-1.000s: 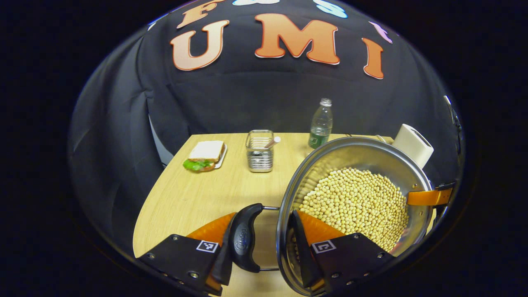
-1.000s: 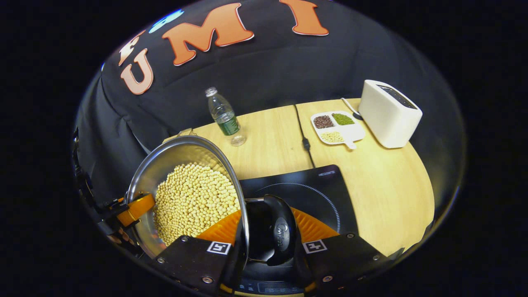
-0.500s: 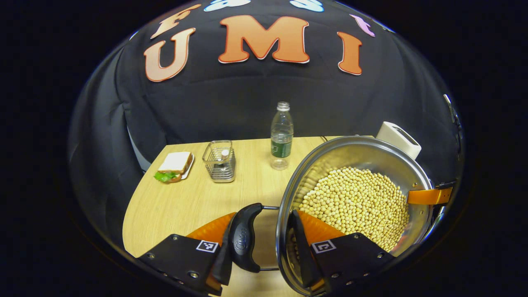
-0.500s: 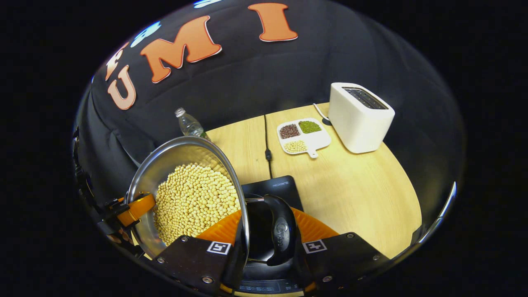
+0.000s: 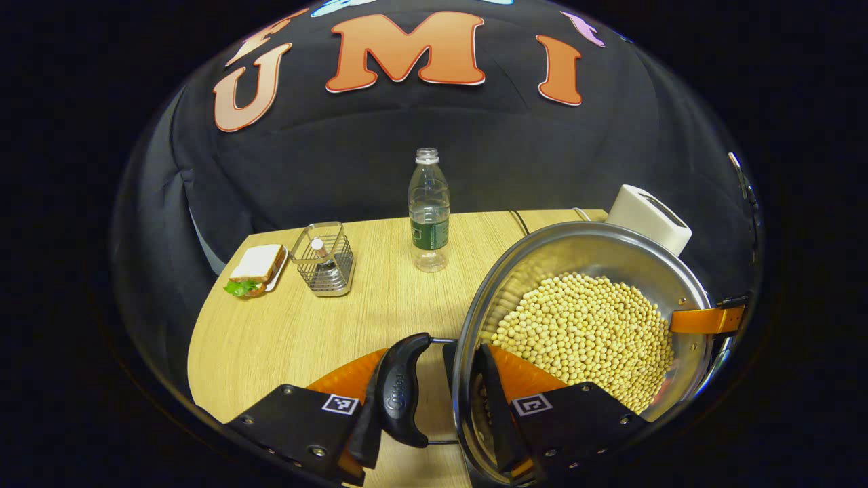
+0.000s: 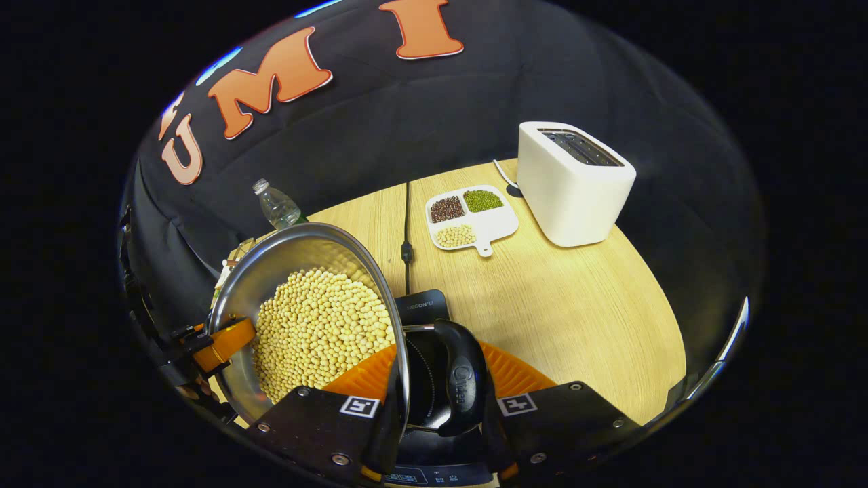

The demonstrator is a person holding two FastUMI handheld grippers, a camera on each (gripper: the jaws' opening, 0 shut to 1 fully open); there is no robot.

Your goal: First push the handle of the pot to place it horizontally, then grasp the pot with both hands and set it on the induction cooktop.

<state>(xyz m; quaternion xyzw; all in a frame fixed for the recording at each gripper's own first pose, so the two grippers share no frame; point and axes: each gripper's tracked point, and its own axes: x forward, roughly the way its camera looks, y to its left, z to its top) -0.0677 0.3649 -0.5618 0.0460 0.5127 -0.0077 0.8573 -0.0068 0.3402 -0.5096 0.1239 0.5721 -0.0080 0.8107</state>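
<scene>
Left gripper view shows the left gripper [image 5: 434,420] pinching the pot [image 5: 583,257] at its near side: one finger lies outside against the black side handle [image 5: 400,400], the other inside the steel wall, so handle and rim are squeezed between them. The pot is full of pale beans [image 5: 583,339]. Across the bowl, the right gripper's finger [image 5: 705,320] hooks over the far rim. Beyond, on the wooden table [image 5: 285,339], stand a bottle [image 5: 428,210], a wire basket [image 5: 325,259] and a sandwich [image 5: 254,270] on a plate; a white toaster [image 5: 647,217] peeks over the pot's rim.

Right gripper view shows the right gripper [image 6: 437,413] clamped likewise: one finger inside the pot [image 6: 298,251], one outside the other black handle [image 6: 461,386]. The pot sits over the left part of the black cooktop [image 6: 424,308]; I cannot tell whether its base touches the glass. The left gripper [image 6: 217,342] grips the opposite rim. Behind lie a cord [image 6: 407,230], a divided tray [image 6: 471,218] of grains and the toaster [image 6: 573,183].
</scene>
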